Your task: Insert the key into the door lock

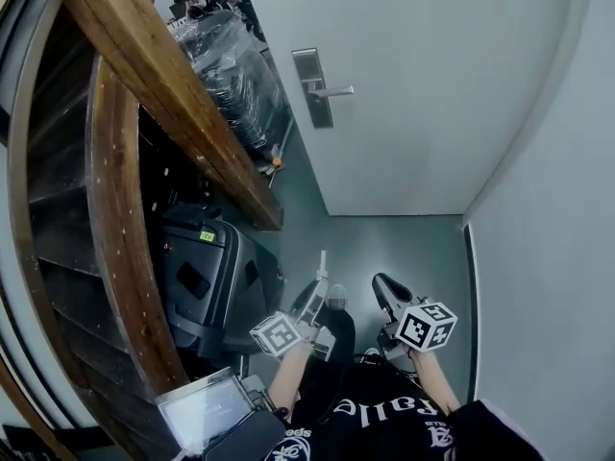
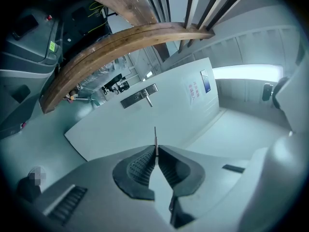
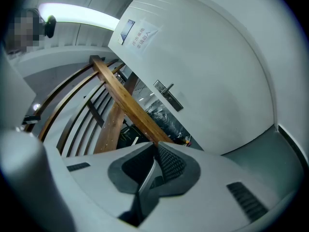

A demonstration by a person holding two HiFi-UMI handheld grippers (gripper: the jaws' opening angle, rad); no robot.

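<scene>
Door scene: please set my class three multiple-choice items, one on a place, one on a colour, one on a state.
1. Where is the key?
A in the lock
B between the left tongs
C on the floor

2. What colour is the door?
A white
B brown
C red

3. How are the right tongs?
A wide open
B shut, with nothing between them
C shut on a key

Answers:
1 B, the thin blade sticks out from the closed tips.
2 A, its face is plain white.
3 B, the pads meet with nothing between them.
</scene>
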